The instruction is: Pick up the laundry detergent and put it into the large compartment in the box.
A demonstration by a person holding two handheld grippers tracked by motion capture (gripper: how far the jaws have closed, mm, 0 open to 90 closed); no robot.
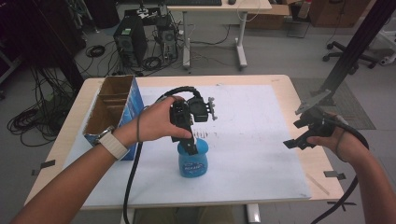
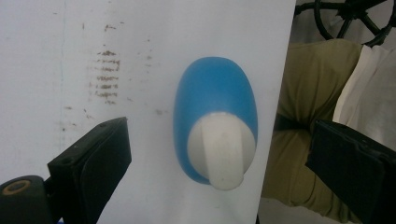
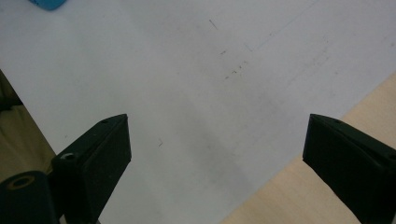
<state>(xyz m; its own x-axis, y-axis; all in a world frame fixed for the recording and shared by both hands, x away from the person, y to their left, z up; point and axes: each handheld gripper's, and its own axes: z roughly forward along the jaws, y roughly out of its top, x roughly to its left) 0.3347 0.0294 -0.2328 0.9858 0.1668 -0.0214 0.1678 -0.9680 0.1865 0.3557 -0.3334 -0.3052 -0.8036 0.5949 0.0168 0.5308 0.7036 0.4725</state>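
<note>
A blue bottle [image 1: 192, 163] with a white cap stands upright on the white sheet [image 1: 252, 121], near its front middle. My left gripper [image 1: 188, 142] hangs straight above it, pointing down. In the left gripper view the bottle [image 2: 212, 88] and its white cap [image 2: 222, 149] lie between the two black jaws, which stand wide apart and touch nothing, so the left gripper [image 2: 219, 137] is open. My right gripper [image 1: 299, 133] is held at the table's right edge, far from the bottle. The right gripper [image 3: 217, 135] is open and empty over the sheet.
An open cardboard box [image 1: 112, 109] with a blue side stands at the sheet's left edge, close to my left forearm. The bare wooden table edge [image 3: 299, 196] runs beneath the right gripper. Cables, computer towers and a desk sit on the floor beyond the table.
</note>
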